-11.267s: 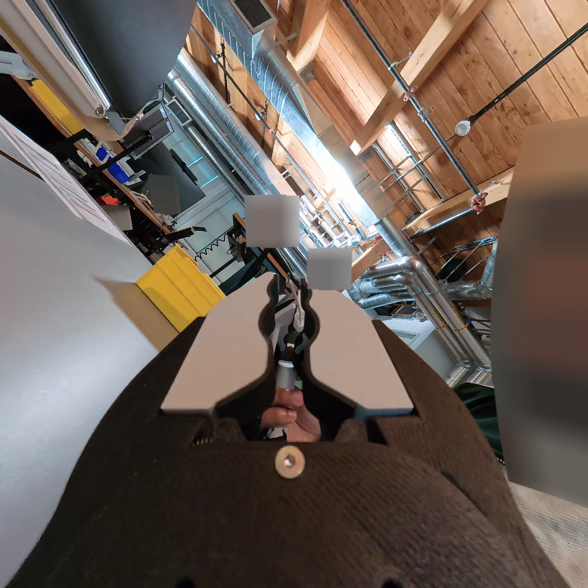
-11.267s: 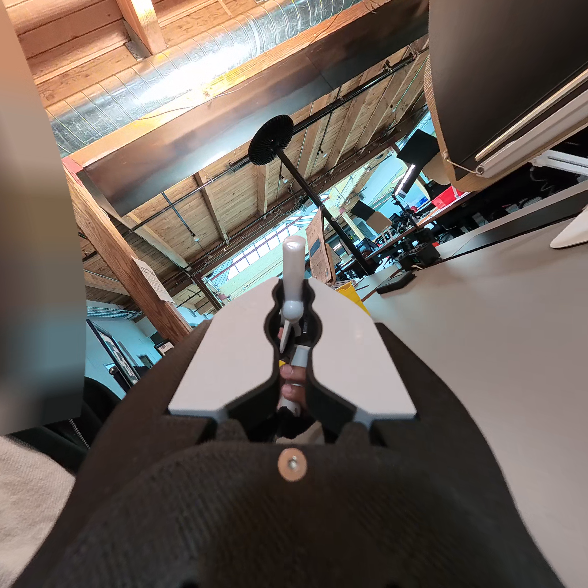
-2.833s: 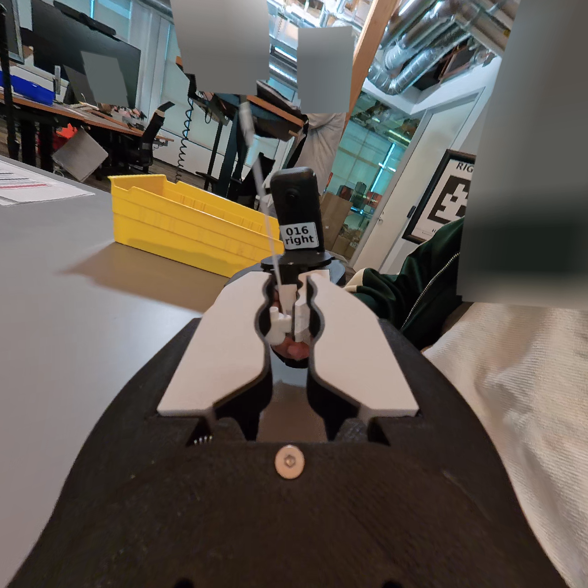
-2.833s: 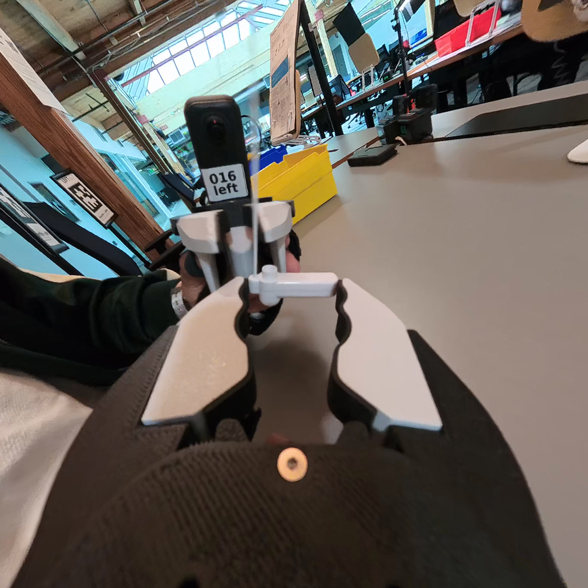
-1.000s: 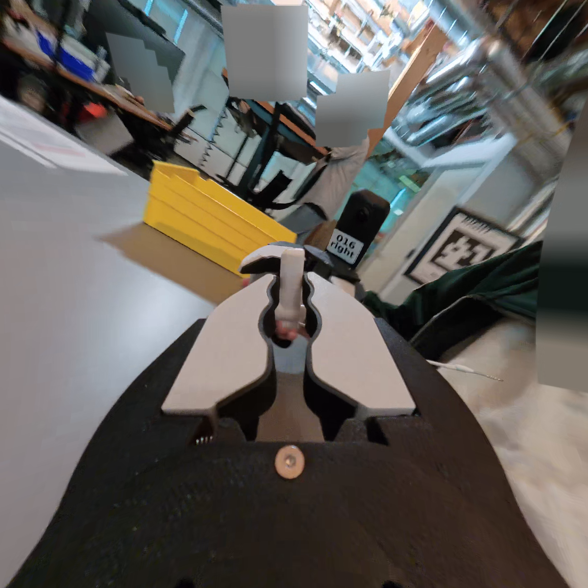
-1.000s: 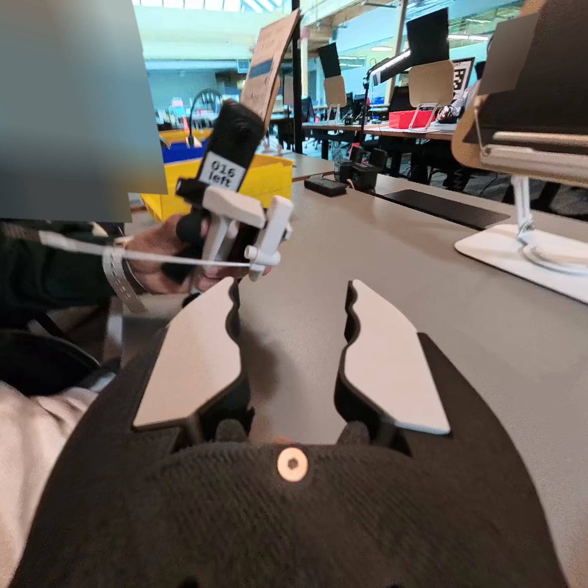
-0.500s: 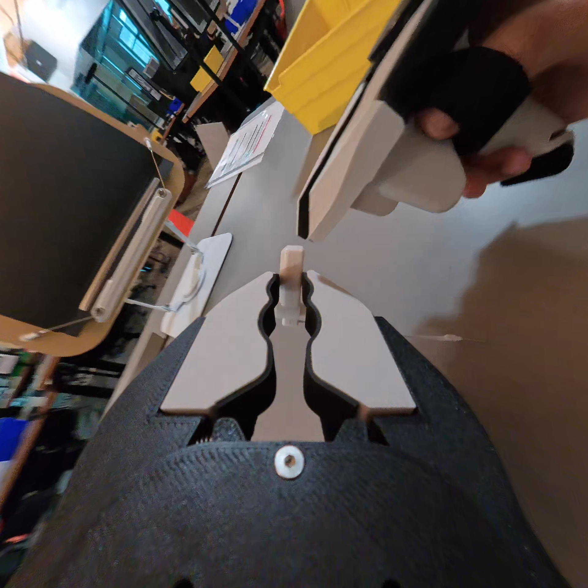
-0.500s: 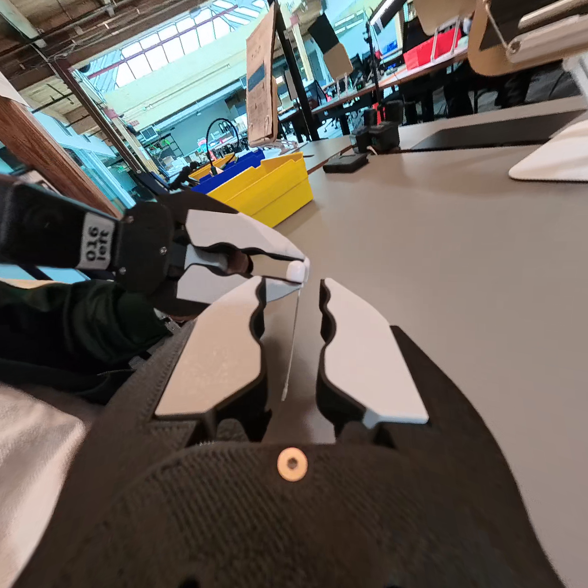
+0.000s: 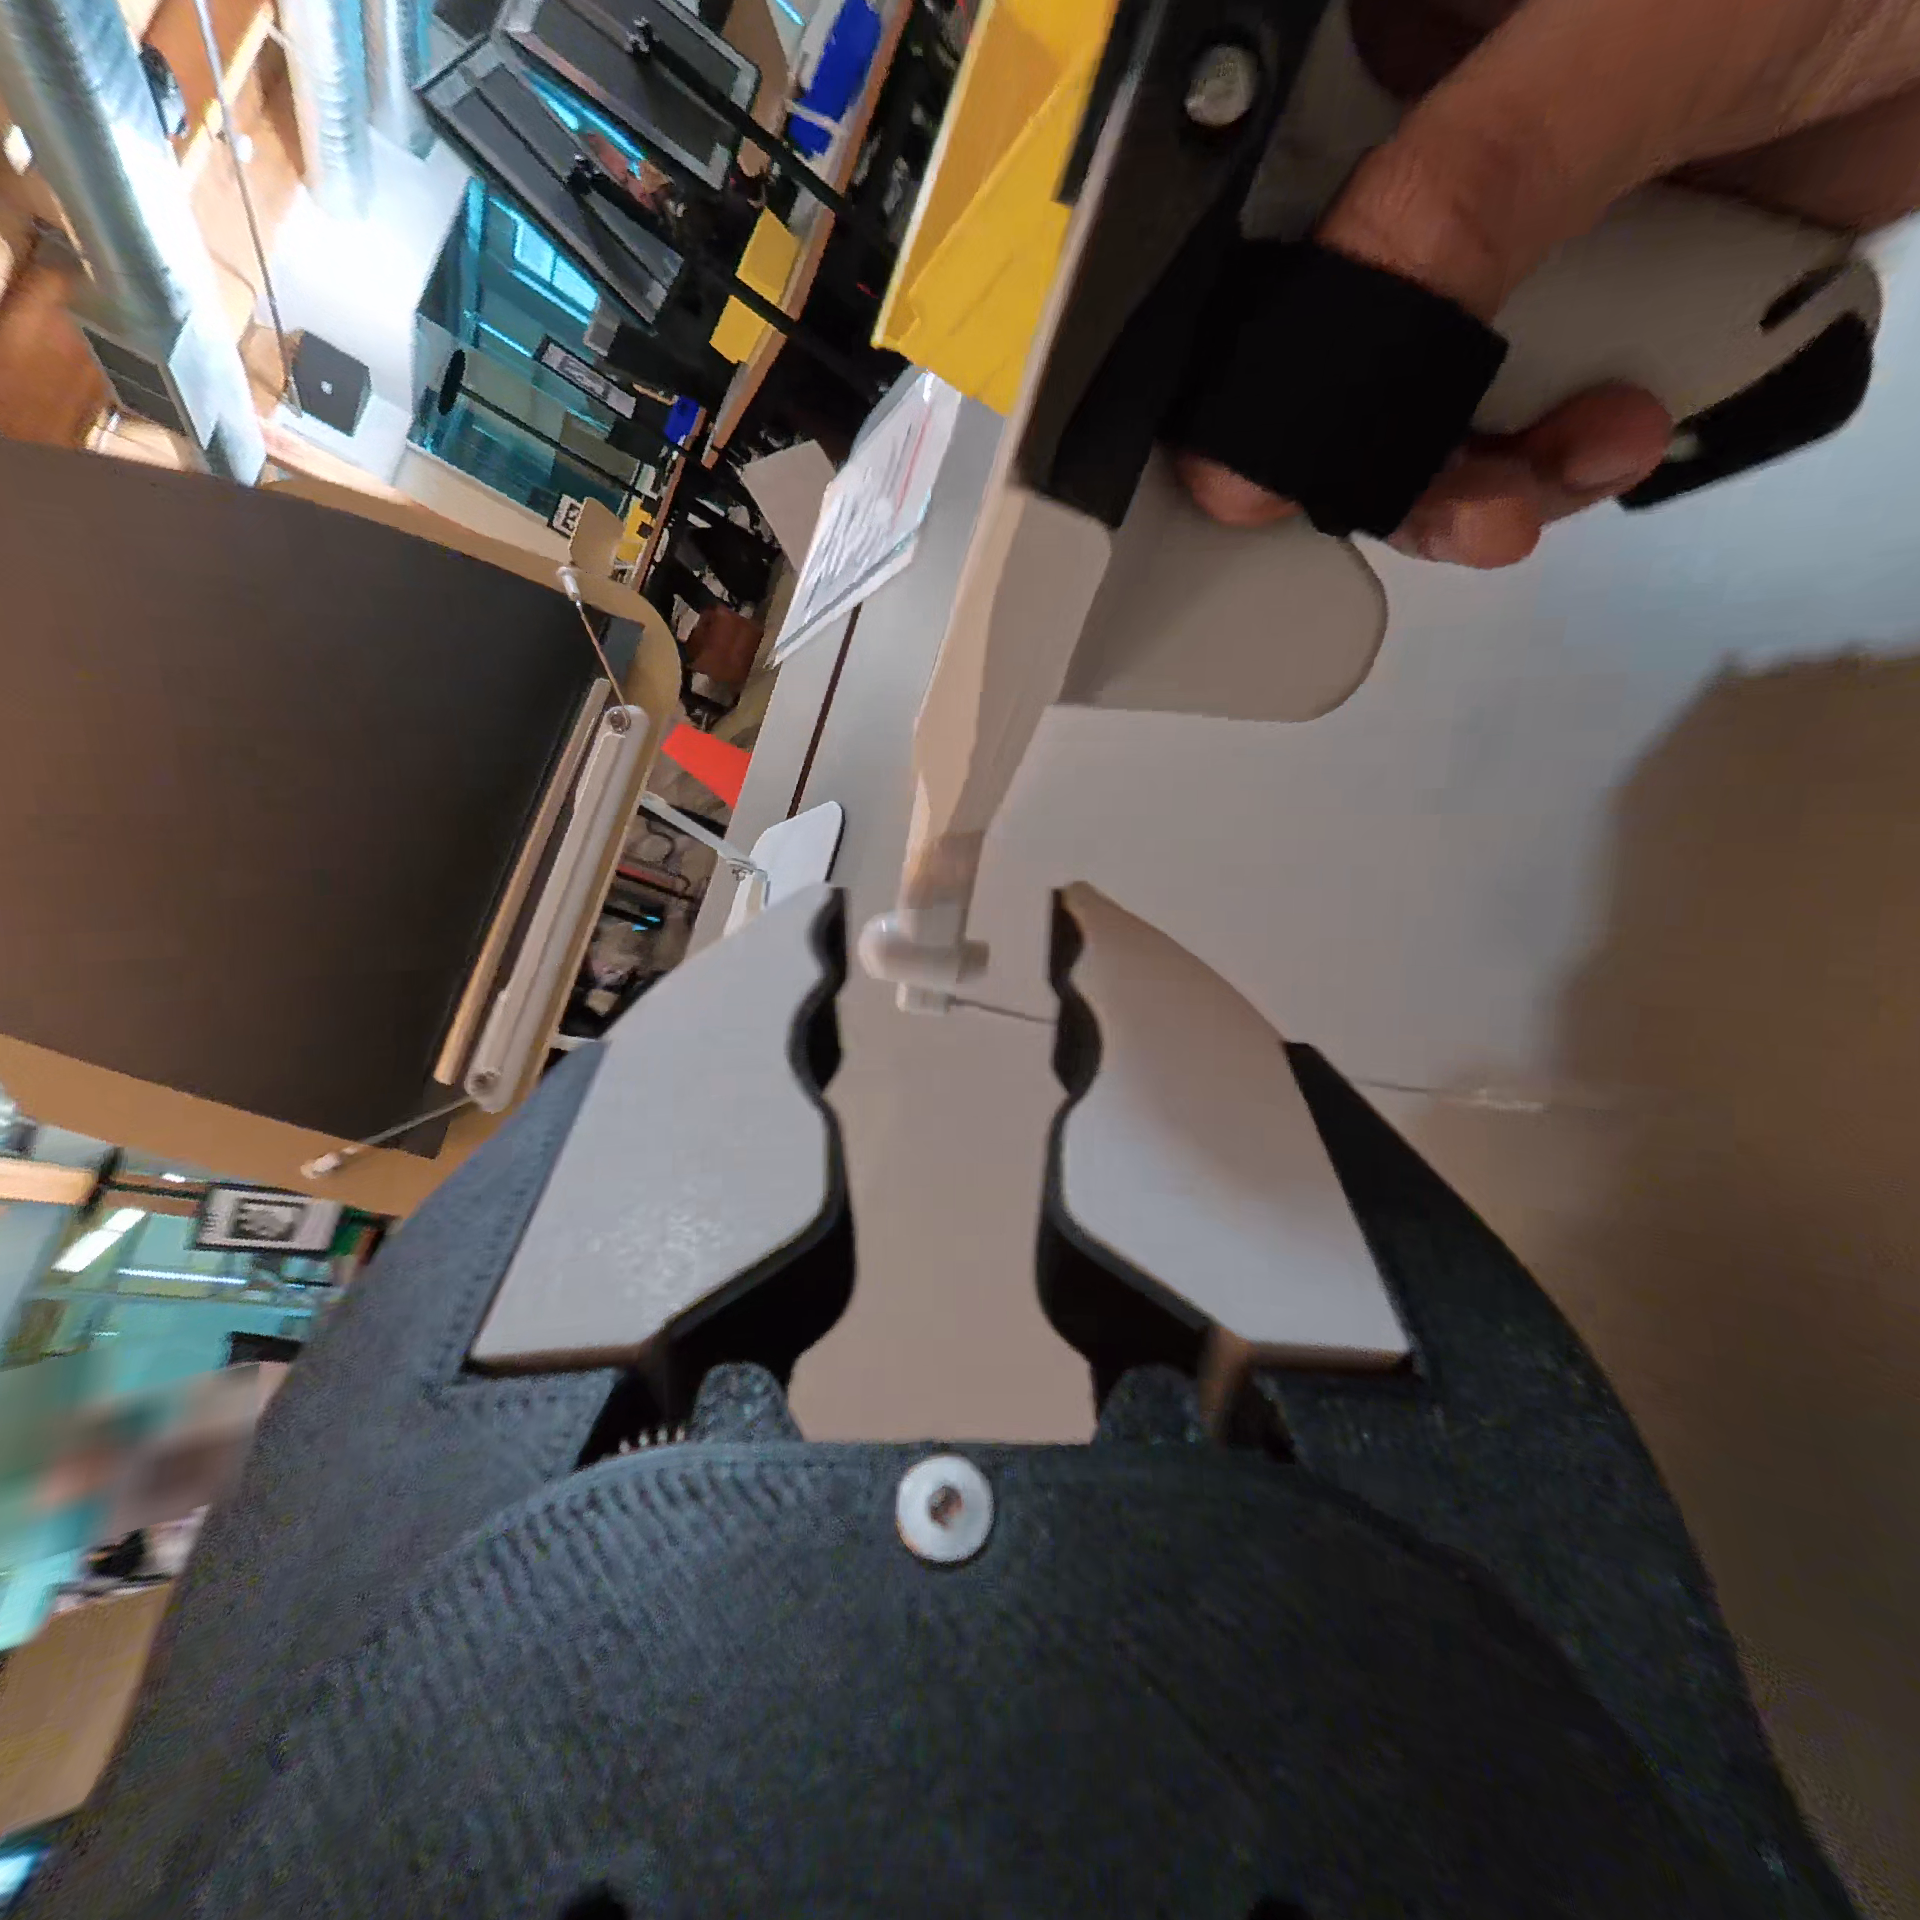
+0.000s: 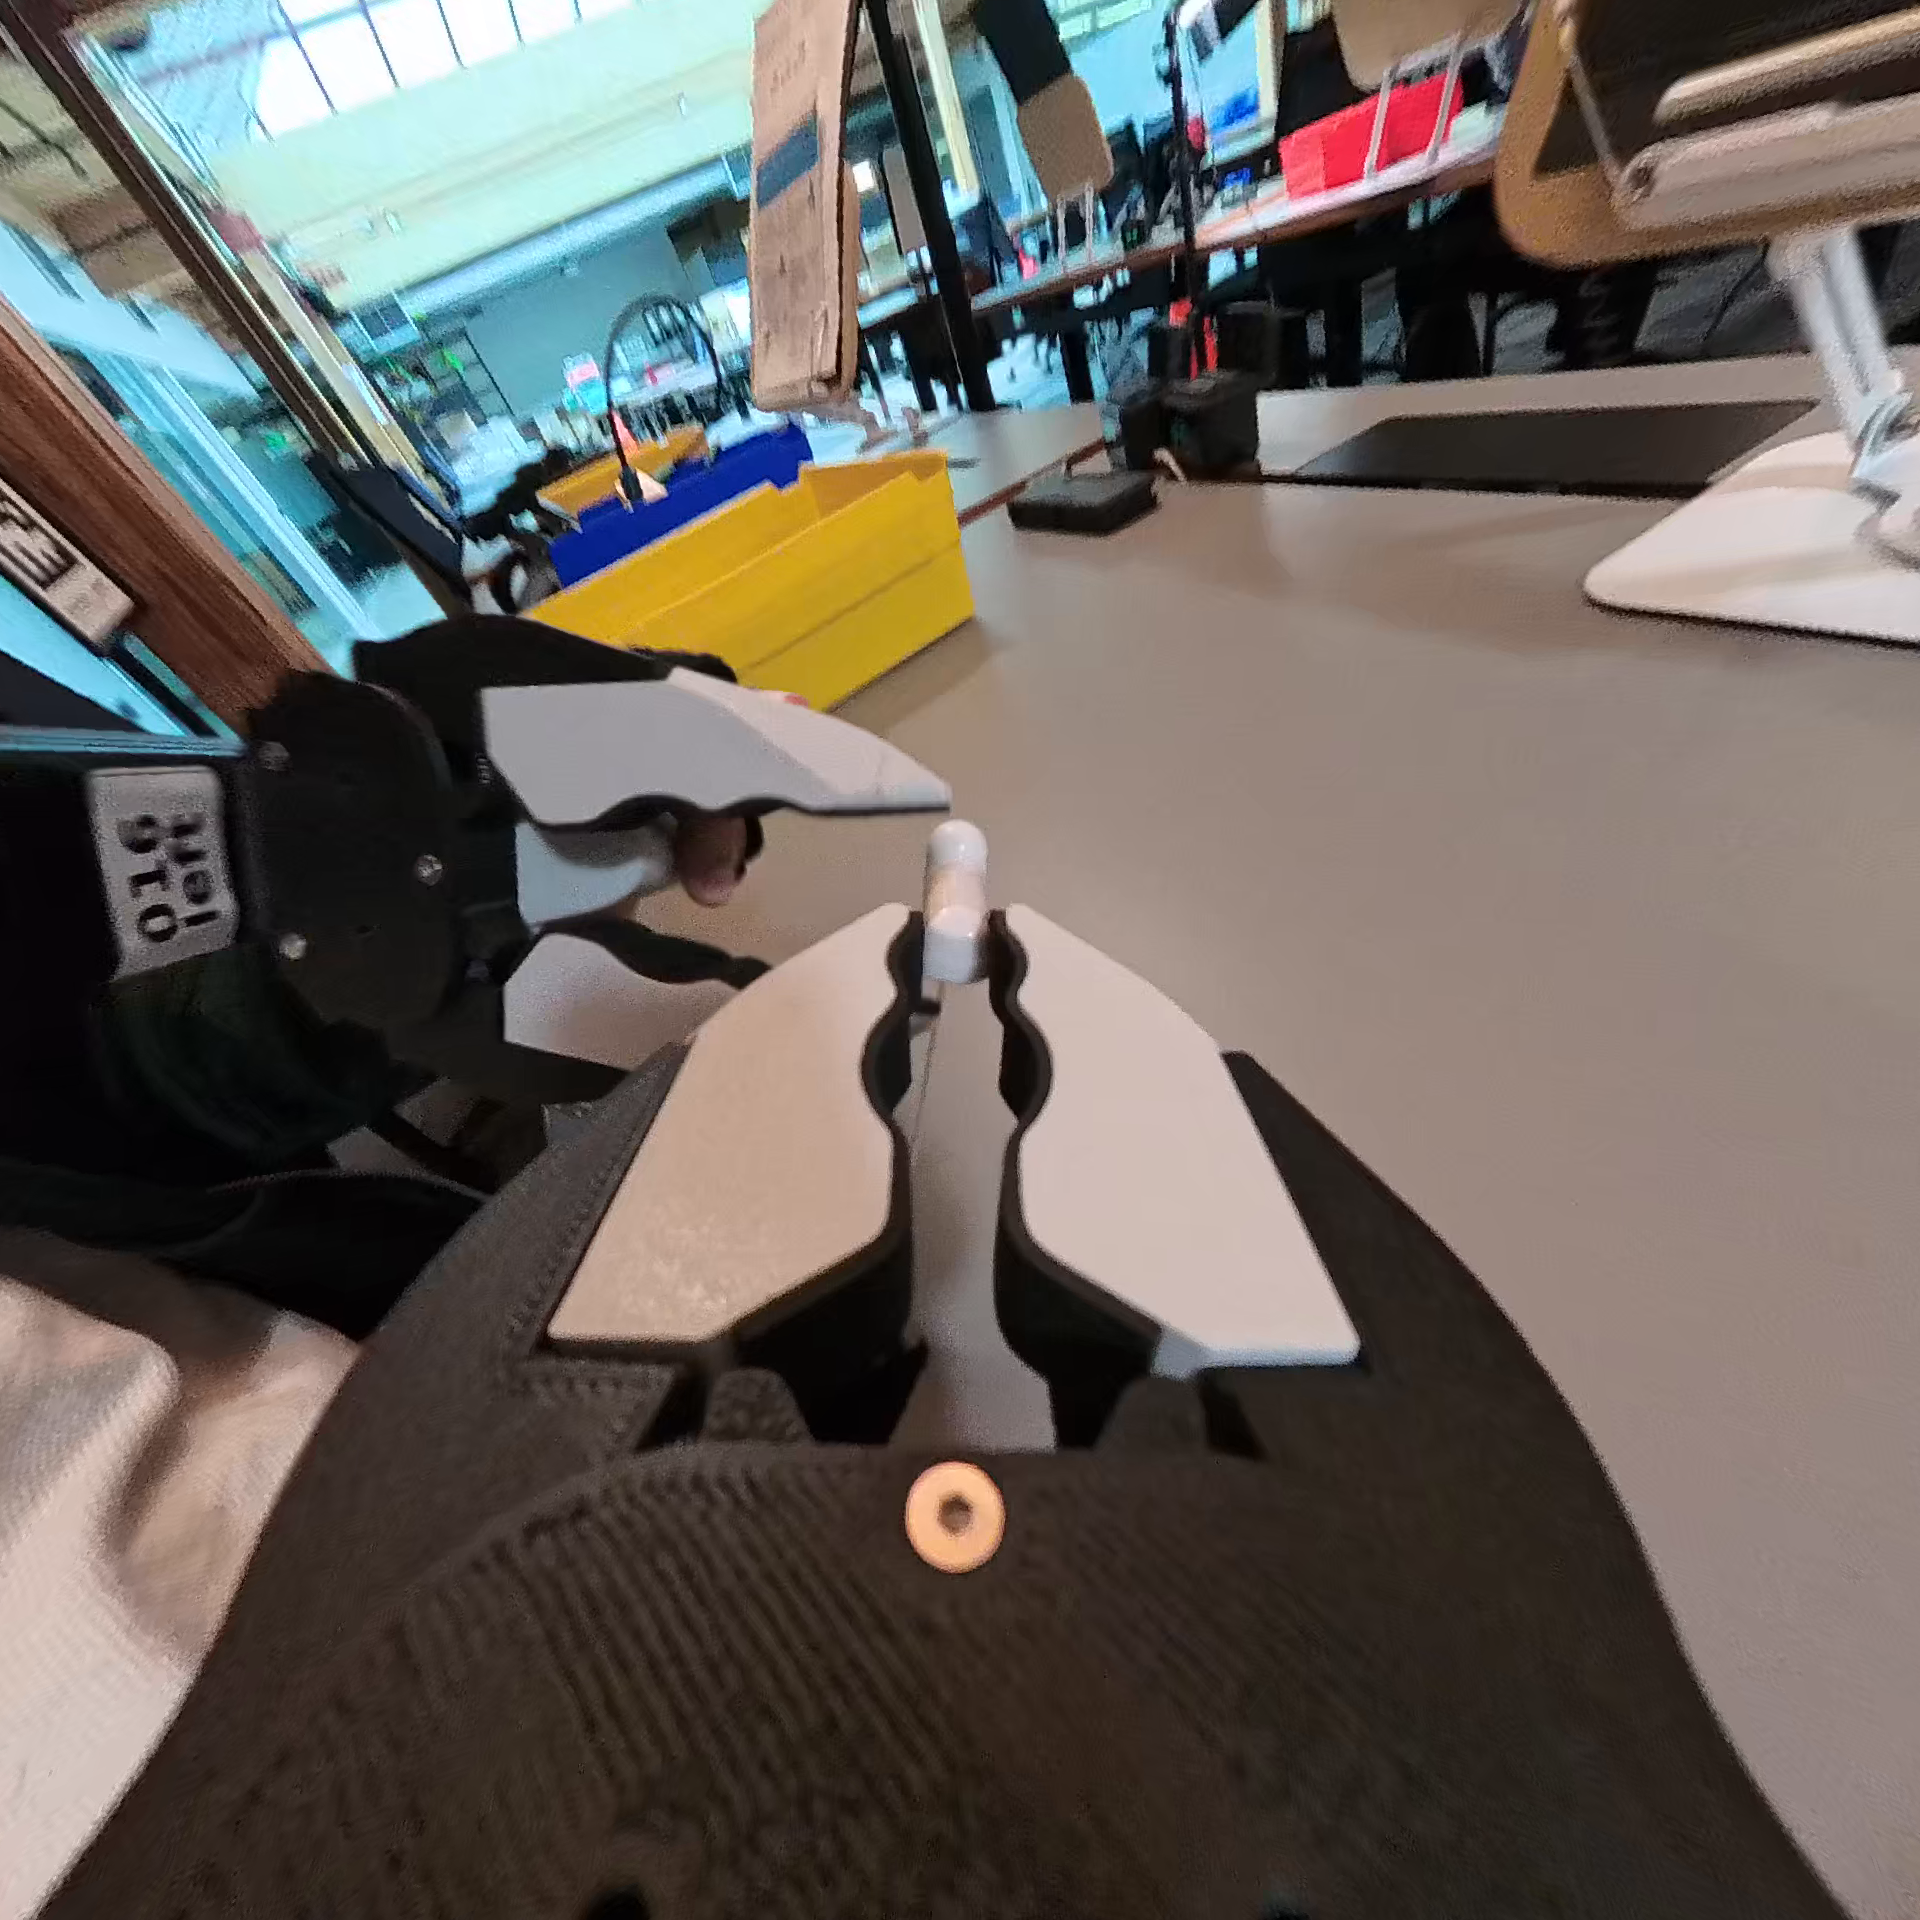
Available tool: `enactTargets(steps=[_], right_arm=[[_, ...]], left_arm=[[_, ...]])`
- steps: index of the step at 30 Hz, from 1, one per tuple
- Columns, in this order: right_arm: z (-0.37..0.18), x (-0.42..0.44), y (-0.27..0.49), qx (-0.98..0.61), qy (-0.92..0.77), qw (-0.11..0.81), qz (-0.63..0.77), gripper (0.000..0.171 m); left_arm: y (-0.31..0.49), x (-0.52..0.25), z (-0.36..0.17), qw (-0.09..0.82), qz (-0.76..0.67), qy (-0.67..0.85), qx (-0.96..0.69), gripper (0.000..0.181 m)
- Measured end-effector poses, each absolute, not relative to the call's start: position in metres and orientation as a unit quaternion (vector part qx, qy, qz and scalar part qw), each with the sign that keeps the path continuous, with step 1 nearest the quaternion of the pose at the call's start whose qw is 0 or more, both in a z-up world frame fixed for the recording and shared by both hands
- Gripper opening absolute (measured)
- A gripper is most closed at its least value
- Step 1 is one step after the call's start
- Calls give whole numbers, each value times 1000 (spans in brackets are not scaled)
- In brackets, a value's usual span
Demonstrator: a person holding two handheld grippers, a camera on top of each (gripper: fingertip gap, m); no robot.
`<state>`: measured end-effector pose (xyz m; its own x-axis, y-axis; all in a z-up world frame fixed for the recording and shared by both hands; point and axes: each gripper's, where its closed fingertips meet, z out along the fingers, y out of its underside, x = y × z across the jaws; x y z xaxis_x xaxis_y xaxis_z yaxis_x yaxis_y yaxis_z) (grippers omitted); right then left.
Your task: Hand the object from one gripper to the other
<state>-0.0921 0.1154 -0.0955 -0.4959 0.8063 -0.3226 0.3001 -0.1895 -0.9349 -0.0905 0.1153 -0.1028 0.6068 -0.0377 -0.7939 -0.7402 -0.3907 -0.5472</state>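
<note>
A small white plastic piece (image 10: 957, 847) with a thin wire (image 10: 925, 1091) is clamped between the fingertips of my right gripper (image 10: 954, 935), which is shut on it above the grey table (image 10: 1403, 883). My left gripper (image 9: 945, 914) is open and empty, and the white piece (image 9: 920, 951) sits in the gap between its tips, touching neither. The right gripper (image 9: 935, 894) reaches down from above in the left wrist view, held by a hand (image 9: 1558, 156). The left gripper (image 10: 852, 883) shows open at the left of the right wrist view.
A yellow bin (image 10: 810, 561) stands at the table's far left. A monitor on a white stand (image 10: 1766, 561), a black mat (image 10: 1538, 447) and a small black device (image 10: 1081, 504) are at the back right. A paper sheet (image 9: 862, 540) lies near the bin.
The left gripper was shut on the white piece and has opened and let it go. The right gripper has closed on it and now holds it.
</note>
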Motion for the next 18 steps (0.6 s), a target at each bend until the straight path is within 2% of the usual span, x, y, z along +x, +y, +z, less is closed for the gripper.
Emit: enactTargets(steps=[3,5,11,16,18], right_arm=[[-80,-90,127,-447,-566,200,663,12],[-69,-86,129,-426,-549,189,694,12],[-53,-70,114,-335,-555,146,747,12],[-49,-61,100,-286,-579,153,748,12],[-50,-60,95,-281,-588,154,743,12]], left_arm=[[115,-93,-92,557,265,191,-763,60],[112,-92,-83,610,159,147,-762,61],[102,-74,-64,682,-131,87,-714,41],[93,-57,-51,686,-281,84,-666,26],[92,-56,-50,684,-304,81,-658,14]])
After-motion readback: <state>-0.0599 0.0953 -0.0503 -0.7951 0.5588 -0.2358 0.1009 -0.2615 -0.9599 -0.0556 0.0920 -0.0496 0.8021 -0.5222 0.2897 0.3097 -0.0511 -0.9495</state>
